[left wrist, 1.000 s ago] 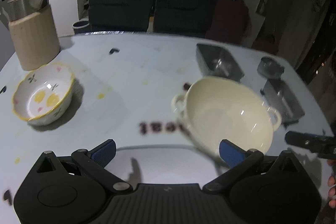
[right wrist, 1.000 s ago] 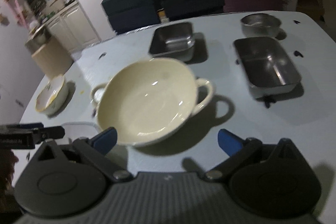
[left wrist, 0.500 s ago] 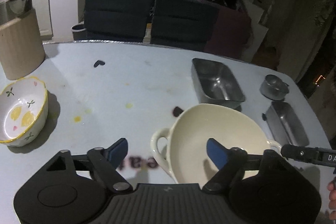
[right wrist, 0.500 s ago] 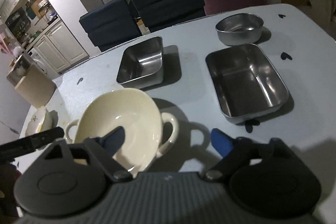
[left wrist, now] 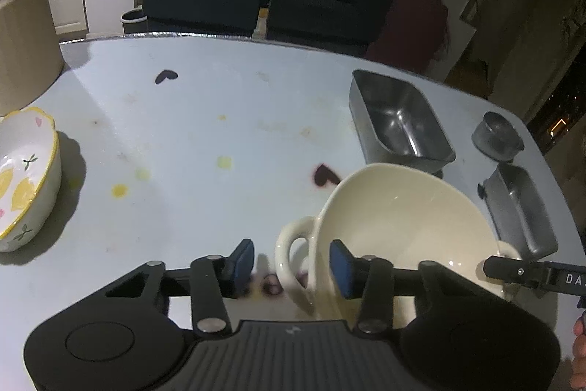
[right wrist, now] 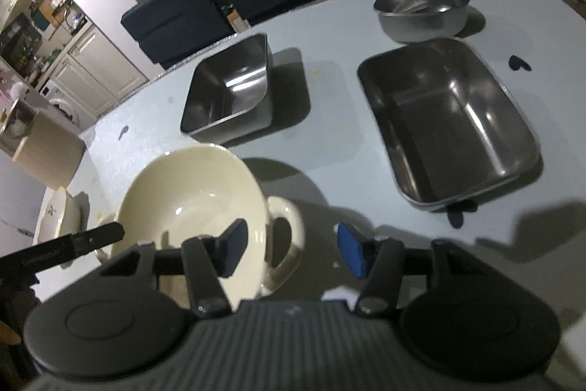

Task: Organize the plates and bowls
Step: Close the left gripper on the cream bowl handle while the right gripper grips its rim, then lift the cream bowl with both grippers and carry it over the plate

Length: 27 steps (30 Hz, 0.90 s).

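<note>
Across the pale blue table, both grippers are straddling the cream two-handled bowl, the left gripper gaping around its left handle and the right gripper gaping around the opposite handle, neither gripping yet.

Cream two-handled bowl, yellow-rimmed white bowl with lemon print, pale blue table, grey steel trays.

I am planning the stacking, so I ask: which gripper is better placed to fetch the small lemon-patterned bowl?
Left. The left gripper is open at the cream two-handled bowl, on the side where the lemon-patterned bowl sits. The right gripper is at the opposite handle, with that bowl between.
</note>
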### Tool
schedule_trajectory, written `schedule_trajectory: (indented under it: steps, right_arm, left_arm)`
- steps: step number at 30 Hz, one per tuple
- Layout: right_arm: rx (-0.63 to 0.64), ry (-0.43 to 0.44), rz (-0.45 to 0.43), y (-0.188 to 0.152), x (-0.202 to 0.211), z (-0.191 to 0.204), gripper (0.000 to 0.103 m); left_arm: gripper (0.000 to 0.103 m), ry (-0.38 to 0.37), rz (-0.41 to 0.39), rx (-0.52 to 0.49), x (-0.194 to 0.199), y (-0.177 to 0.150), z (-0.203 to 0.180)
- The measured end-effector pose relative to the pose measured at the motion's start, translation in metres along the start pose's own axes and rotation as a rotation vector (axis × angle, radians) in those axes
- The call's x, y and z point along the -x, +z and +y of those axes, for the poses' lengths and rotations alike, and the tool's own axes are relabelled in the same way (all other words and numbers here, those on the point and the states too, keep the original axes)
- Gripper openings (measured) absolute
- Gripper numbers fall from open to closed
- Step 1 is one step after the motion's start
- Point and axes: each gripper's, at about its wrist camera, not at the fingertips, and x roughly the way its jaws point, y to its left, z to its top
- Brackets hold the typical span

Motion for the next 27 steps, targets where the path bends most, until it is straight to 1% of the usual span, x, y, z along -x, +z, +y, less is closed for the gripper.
schedule_trajectory:
  steps: [2,6,8,10,12,14,17,18,20,24,27]
  right_arm:
    - [-0.004,-0.005,0.015,0.0,-0.004,0.001,0.057]
    - [-0.01,-0.046,0.047,0.002,-0.012,0.003,0.055]
    - [-0.023,-0.038,0.052,0.003,-0.015,0.001,0.054]
    - [-0.048,-0.027,0.061,0.004,-0.018,-0.003,0.054]
    - [-0.069,-0.017,0.069,0.005,-0.02,-0.004,0.052]
    - [-0.073,-0.007,0.078,0.006,-0.023,-0.004,0.048]
    - [-0.031,-0.003,0.081,0.006,-0.026,0.002,0.036]
    - [-0.016,-0.004,0.082,0.006,-0.027,0.005,0.033]
    - [-0.009,-0.023,0.083,0.007,-0.028,0.009,0.034]
    - [-0.03,-0.026,0.092,0.008,-0.028,0.009,0.033]
    - [-0.016,-0.032,0.094,0.009,-0.028,0.011,0.033]
  left_arm:
    - [0.042,0.002,0.013,-0.01,-0.004,0.001,0.001]
    - [0.04,-0.024,0.019,-0.024,-0.009,0.003,0.003]
    - [0.038,-0.032,0.025,-0.026,-0.011,0.004,0.003]
    - [0.031,-0.049,0.031,-0.03,-0.013,0.005,0.003]
    - [0.03,-0.056,0.034,-0.04,-0.014,0.006,0.001]
    - [0.029,-0.059,0.036,-0.046,-0.014,0.006,0.001]
    - [0.029,-0.066,0.041,-0.054,-0.015,0.006,0.001]
    - [0.029,-0.066,0.043,-0.057,-0.015,0.006,0.001]
    - [0.029,-0.063,0.052,-0.063,-0.016,0.007,0.0]
    - [0.03,-0.049,0.072,-0.063,-0.017,0.009,-0.002]
    - [0.03,-0.039,0.102,-0.079,-0.016,0.01,-0.004]
